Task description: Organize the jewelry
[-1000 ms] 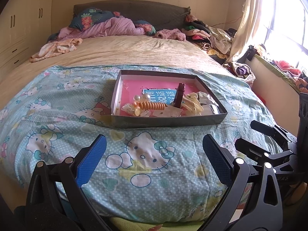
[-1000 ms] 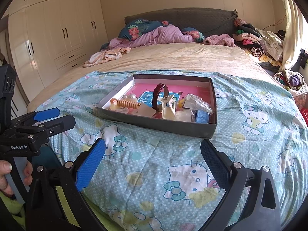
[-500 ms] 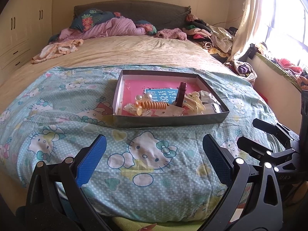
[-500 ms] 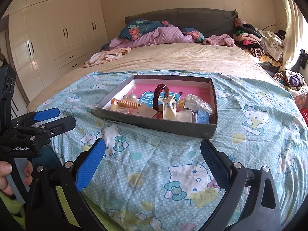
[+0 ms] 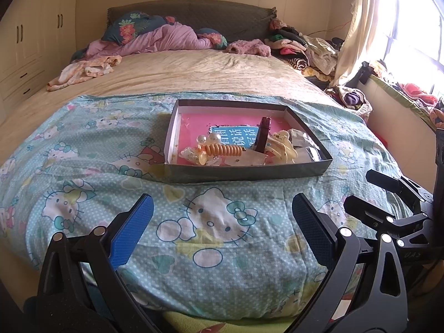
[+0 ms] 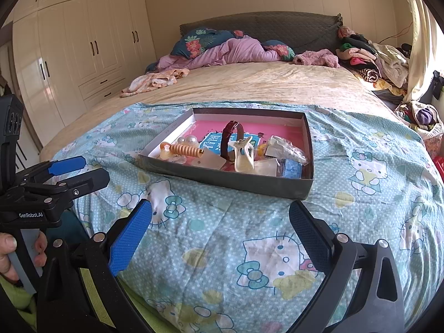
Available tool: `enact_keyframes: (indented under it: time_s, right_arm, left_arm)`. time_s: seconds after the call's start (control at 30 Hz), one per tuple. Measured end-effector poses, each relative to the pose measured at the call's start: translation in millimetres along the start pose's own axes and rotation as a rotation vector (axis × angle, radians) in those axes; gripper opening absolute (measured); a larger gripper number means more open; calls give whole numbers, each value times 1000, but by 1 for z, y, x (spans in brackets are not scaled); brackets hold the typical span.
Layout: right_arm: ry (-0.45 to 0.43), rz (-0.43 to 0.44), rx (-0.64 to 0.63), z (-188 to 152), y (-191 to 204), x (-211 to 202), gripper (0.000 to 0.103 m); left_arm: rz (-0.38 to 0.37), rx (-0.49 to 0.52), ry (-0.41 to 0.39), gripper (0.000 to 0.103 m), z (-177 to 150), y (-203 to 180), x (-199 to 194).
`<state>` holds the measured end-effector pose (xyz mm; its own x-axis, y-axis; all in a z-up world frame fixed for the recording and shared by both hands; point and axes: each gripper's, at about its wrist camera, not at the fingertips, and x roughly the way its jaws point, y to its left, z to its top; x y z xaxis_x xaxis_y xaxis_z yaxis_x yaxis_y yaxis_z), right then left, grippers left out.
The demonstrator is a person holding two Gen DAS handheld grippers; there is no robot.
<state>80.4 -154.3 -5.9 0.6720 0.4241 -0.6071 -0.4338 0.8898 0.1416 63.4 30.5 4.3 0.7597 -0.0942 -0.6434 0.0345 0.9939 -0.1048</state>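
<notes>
A shallow grey box (image 5: 244, 170) (image 6: 227, 183) with a pink floor sits on the Hello Kitty blanket. It holds an orange spiral hair tie (image 5: 224, 149) (image 6: 184, 149), pearl pieces (image 5: 206, 138) (image 6: 186, 139), a dark red watch (image 5: 262, 136) (image 6: 229, 136), a cream hair claw (image 5: 283, 144) (image 6: 244, 155) and clear packets (image 6: 285, 149). My left gripper (image 5: 222, 227) is open and empty over the blanket, short of the box. My right gripper (image 6: 220, 231) is open and empty, also short of the box. The left gripper also shows at the left of the right wrist view (image 6: 75, 172).
The blanket (image 5: 83, 166) covers the near half of the bed. Pillows and a purple quilt (image 5: 166, 38) lie at the headboard. Clothes are piled at the far right (image 5: 305, 47). A wardrobe (image 6: 69, 63) stands to the left, a window ledge (image 5: 402, 102) to the right.
The left wrist view has shifted slightly, so the box sits a little more to the right and lower. The right wrist view is almost unchanged. Both grippers stay open.
</notes>
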Motion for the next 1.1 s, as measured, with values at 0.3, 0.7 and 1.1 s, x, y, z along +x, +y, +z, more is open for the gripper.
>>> enact_keyframes:
  time_s: [0.3,0.7,1.1]
  right_arm:
    - [3,1,-2,0,0,0,98]
    - [12,-3,0,-1,-2,3,98]
    - [46,-45,55,-4,-27,17,98]
  left_arm:
    - [8,2,4,93,-2,0,2]
    - [13,0,28,93,-3,3,9]
    - [72,-106,54,93,2,39,21]
